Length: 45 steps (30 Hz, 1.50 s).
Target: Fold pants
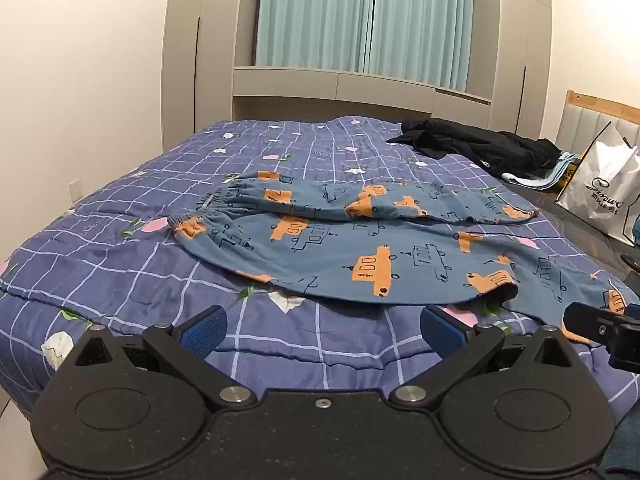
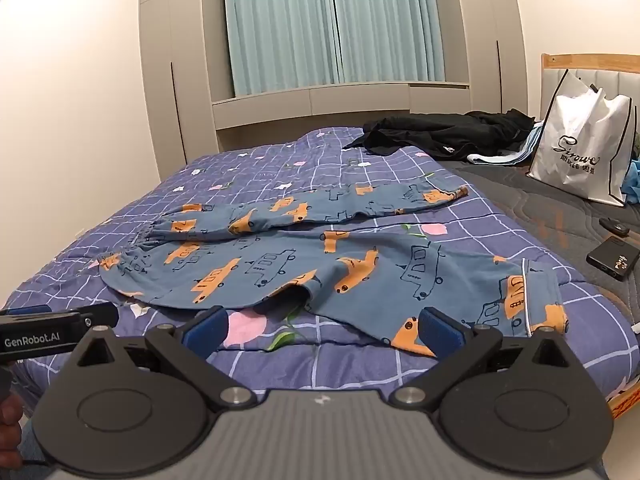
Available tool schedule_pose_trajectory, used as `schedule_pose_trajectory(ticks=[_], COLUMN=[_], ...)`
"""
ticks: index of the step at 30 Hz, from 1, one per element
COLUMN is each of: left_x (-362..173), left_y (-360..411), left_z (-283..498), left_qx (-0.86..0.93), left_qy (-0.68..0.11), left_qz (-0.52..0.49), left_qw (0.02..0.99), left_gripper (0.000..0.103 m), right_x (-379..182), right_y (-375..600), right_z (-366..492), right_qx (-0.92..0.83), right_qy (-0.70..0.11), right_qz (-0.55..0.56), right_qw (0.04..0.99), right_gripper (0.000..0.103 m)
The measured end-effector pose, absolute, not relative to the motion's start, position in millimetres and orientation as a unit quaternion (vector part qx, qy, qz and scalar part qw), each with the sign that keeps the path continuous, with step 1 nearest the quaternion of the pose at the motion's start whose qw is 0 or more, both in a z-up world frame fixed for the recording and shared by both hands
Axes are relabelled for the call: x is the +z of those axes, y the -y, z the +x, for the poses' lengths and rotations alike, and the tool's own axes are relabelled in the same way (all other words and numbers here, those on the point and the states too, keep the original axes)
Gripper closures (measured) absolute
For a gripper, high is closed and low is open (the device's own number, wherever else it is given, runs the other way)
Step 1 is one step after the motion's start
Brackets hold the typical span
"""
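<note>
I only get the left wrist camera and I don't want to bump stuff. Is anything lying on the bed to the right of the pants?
Observer: Yes. A flat black box lies on the bare dark mattress, to the right of the pants.
Operator: Is the right gripper open?
Observer: Yes. The right gripper is open and holds nothing, low in front of the near pant leg.
Operator: What does the end of that leg look like?
Observer: A thin white line runs across it close to the end.
</note>
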State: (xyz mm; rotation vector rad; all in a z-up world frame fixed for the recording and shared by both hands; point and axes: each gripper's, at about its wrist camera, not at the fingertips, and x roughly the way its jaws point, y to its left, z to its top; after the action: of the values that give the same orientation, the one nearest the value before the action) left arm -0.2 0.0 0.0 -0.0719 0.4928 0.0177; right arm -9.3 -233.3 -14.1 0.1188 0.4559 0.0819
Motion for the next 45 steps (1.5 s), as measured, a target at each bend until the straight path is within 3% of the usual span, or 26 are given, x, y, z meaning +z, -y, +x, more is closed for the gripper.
schedule_pose_trajectory(ticks=[45], left_x=[-0.8], left_y=[2.6], left_z=[-1.8], left_qx=[0.010], left_qy=[-0.249], left_qz=[-0.025], left_qw=[0.968], left_gripper=[0.001], right_x=[-14.1], right_y=[238.0], right_z=[-11.1], right_qx=[0.041], right_qy=[-0.231], right_qz=[0.061], right_qw=[0.970], right_gripper=[0.000])
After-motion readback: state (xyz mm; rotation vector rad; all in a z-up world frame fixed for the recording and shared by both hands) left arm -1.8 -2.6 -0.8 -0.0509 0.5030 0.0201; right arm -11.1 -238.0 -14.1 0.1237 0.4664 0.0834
